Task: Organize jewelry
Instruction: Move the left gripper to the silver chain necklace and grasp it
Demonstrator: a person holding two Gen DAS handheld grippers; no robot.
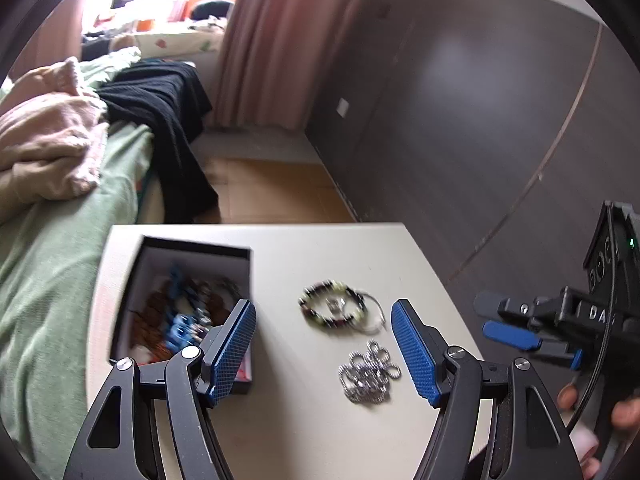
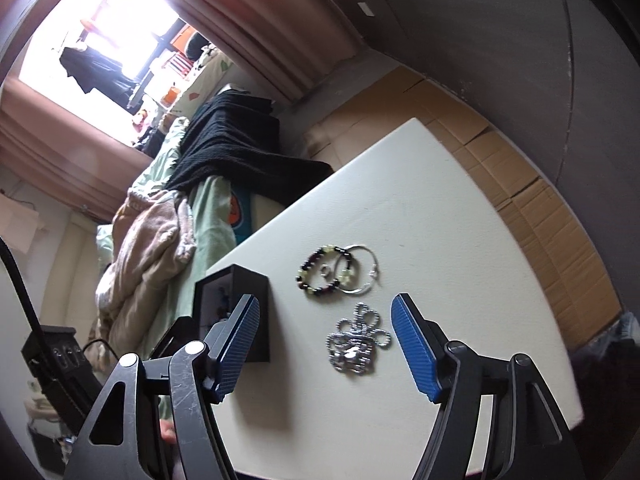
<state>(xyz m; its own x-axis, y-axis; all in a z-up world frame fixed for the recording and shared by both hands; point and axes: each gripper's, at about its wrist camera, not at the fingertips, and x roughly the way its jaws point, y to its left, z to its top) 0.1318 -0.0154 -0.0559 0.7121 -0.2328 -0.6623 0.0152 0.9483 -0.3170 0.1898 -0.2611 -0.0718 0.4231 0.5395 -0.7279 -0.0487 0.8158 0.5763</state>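
Observation:
A black open box [image 1: 188, 304] on the white table [image 1: 304, 420] holds several blue and brown jewelry pieces; it also shows in the right wrist view [image 2: 240, 308]. A dark beaded bracelet [image 1: 334, 306] lies with a thin silver hoop [image 1: 376, 312] and a small ring [image 2: 326, 271] mid-table. A silver chain pile [image 1: 368, 372] lies nearer; it also shows in the right wrist view [image 2: 356, 344]. My left gripper [image 1: 324, 344] is open and empty above the table, chain between its jaws. My right gripper [image 2: 324, 340] is open and empty above the chain; it also shows at the right of the left wrist view [image 1: 508, 320].
A bed [image 1: 52, 264] with green sheet, pink blanket [image 1: 48, 144] and black garment [image 1: 168, 120] lies left of the table. Cardboard [image 2: 532, 208] covers the floor beyond. A dark wall [image 1: 460, 100] is to the right. Pink curtains [image 1: 280, 40] hang at the back.

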